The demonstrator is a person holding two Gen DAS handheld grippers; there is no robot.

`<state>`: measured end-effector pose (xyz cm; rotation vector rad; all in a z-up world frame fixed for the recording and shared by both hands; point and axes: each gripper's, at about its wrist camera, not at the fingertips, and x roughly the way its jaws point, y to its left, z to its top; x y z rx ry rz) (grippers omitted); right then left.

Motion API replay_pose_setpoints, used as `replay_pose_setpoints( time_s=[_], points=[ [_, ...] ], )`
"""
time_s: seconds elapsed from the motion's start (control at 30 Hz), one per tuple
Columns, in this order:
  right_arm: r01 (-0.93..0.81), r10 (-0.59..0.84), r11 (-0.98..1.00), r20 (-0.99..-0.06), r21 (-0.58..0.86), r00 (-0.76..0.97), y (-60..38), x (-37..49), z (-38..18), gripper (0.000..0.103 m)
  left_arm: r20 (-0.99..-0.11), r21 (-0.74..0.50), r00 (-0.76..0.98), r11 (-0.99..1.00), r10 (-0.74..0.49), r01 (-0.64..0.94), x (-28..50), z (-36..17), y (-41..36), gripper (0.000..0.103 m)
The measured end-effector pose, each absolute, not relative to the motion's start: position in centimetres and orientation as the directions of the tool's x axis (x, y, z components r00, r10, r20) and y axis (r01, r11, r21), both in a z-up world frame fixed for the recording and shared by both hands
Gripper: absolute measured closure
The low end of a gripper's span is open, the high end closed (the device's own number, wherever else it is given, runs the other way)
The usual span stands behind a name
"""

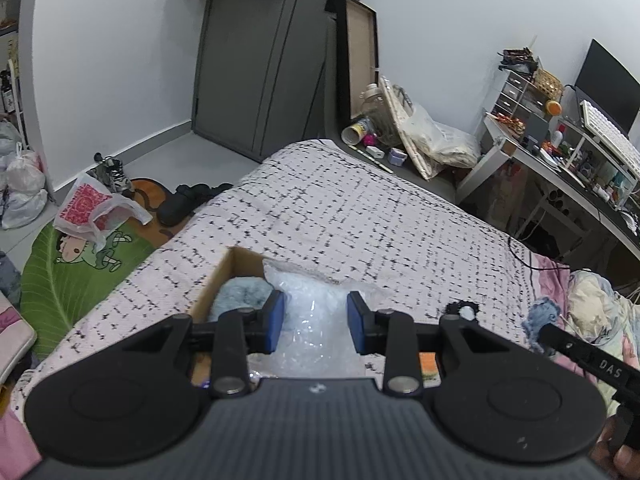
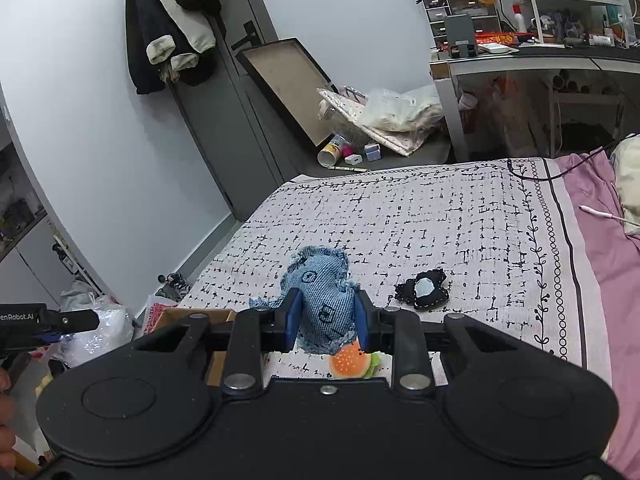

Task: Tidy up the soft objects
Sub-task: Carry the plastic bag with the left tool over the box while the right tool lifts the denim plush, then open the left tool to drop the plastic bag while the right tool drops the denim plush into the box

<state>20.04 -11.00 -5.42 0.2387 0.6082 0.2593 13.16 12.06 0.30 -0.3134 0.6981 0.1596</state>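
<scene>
My left gripper is shut on a clear plastic bubble-wrap bag over an open cardboard box on the bed; a pale blue fluffy item lies inside the box. My right gripper is shut on a blue denim stuffed toy and holds it above the bed. Under it lies a small orange burger plush. A black soft piece with a pale centre lies on the bed to the right; it also shows in the left wrist view.
The bed has a white sheet with black marks and a pink blanket at right. A desk with clutter stands beyond. Bags, shoes and a green rug lie on the floor left of the bed.
</scene>
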Motion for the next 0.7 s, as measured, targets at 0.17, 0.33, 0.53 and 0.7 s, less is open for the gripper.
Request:
replay_pose_setpoints(
  time_s=[0.17,0.33,0.53,0.7],
  points=[
    [-0.178,0.304,0.945,-0.536,0.275,0.787,-10.1,20.0,-5.7,0.075,-0.658,-0.229,0.751,0.936,0.054,-0.268,12.6,-0.4,13.7,0.070],
    [-0.177,0.292,0.952,-0.556,0.252,0.778,-9.1,20.0,-6.3,0.075,-0.664,-0.211,0.745,0.938,0.069,-0.275,12.3,-1.2,15.2,0.070],
    [-0.184,0.285,0.956,-0.576,0.227,0.767,-7.6,20.0,-6.8,0.075,-0.690,-0.200,0.719,0.933,0.082,-0.298,12.1,-2.7,17.4,0.070],
    [-0.196,0.282,0.958,-0.588,0.208,0.758,-6.2,20.0,-7.1,0.075,-0.705,-0.194,0.704,0.931,0.087,-0.310,12.2,-3.7,18.6,0.070]
  ],
)
